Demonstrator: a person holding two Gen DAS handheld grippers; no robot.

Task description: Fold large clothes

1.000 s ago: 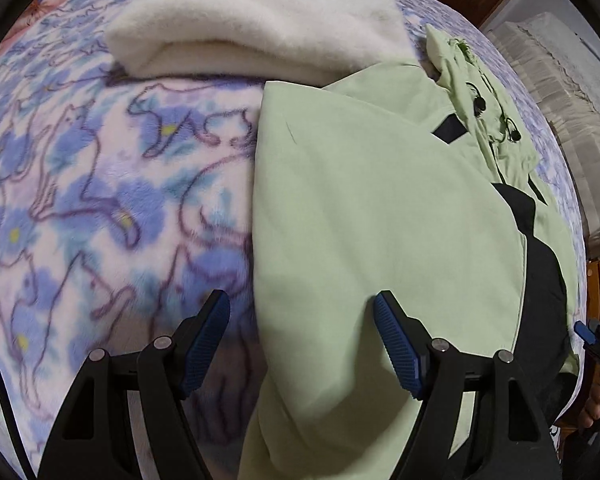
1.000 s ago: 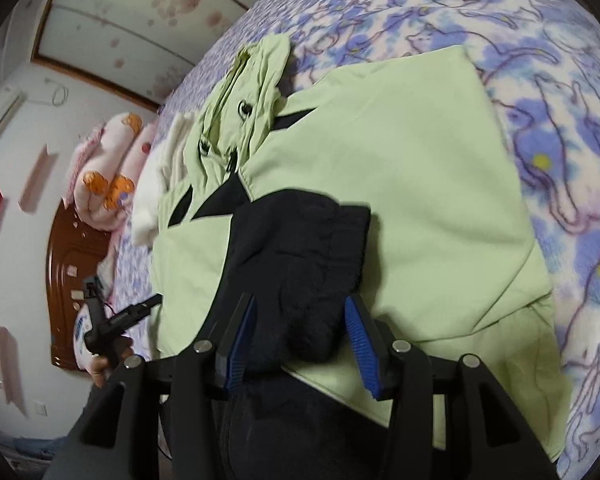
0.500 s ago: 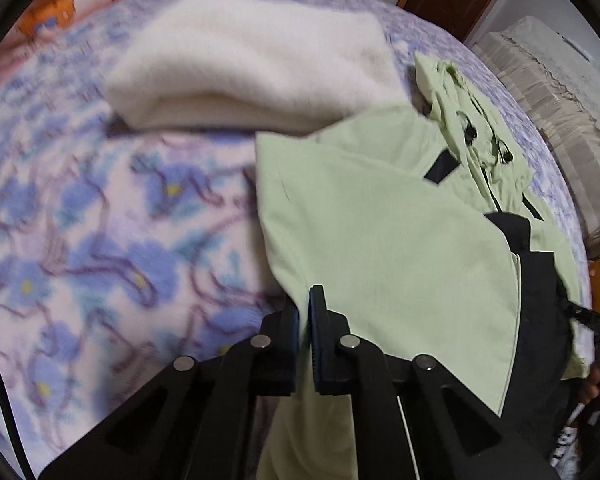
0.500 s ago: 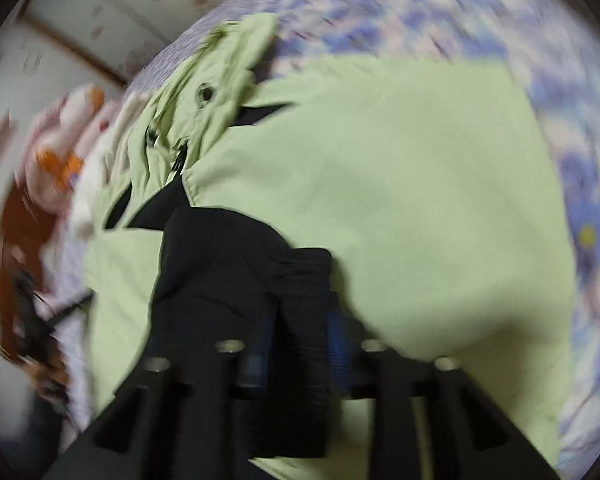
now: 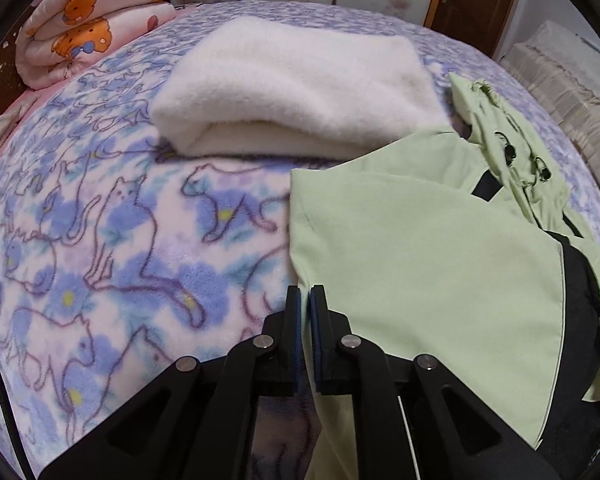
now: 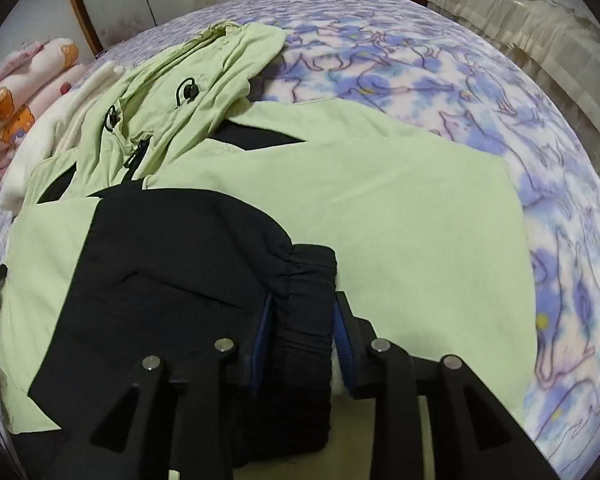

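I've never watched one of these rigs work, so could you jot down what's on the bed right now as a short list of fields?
garment: light green hooded jacket with black panels, lying flat
surface: bed with a blue cat-print fleece blanket
left claw: shut on the jacket's green edge
right claw: its jaws have just been opening a little, but still clasp the black elastic cuff
nearby: folded white fleece beyond the jacket; rolled pink bear-print quilt at the far corner
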